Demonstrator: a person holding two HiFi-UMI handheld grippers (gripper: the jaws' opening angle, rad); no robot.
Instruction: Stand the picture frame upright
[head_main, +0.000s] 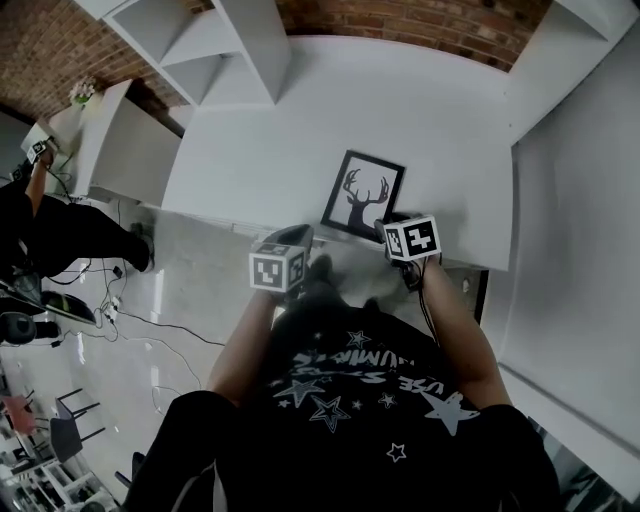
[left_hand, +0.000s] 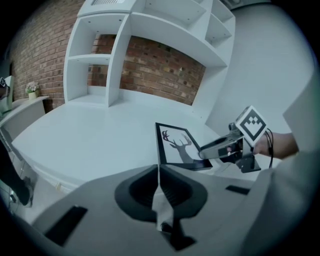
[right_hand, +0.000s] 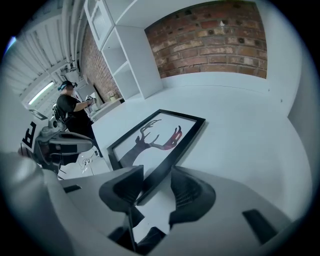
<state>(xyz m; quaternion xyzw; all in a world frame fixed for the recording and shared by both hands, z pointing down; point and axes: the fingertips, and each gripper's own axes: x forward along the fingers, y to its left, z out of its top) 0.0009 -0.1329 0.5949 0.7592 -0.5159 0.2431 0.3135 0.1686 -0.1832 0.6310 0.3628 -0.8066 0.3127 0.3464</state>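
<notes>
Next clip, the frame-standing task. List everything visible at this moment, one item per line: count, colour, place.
picture frame: one, black with a deer silhouette, lying flat near the table's front edge
table: one, white, filling the corner
shelving unit: one, white, at the table's far side
brick wall: one, red-brown, behind the shelves
flower pot: one, pale, on a side ledge to the left
other person: one, in dark clothes, off to the left
cables: several, dark, on the floor to the left
left gripper: one, grey, jaws together, empty, short of the frame
right gripper: one, grey, jaws apart astride the frame's near edge, not clamped
</notes>
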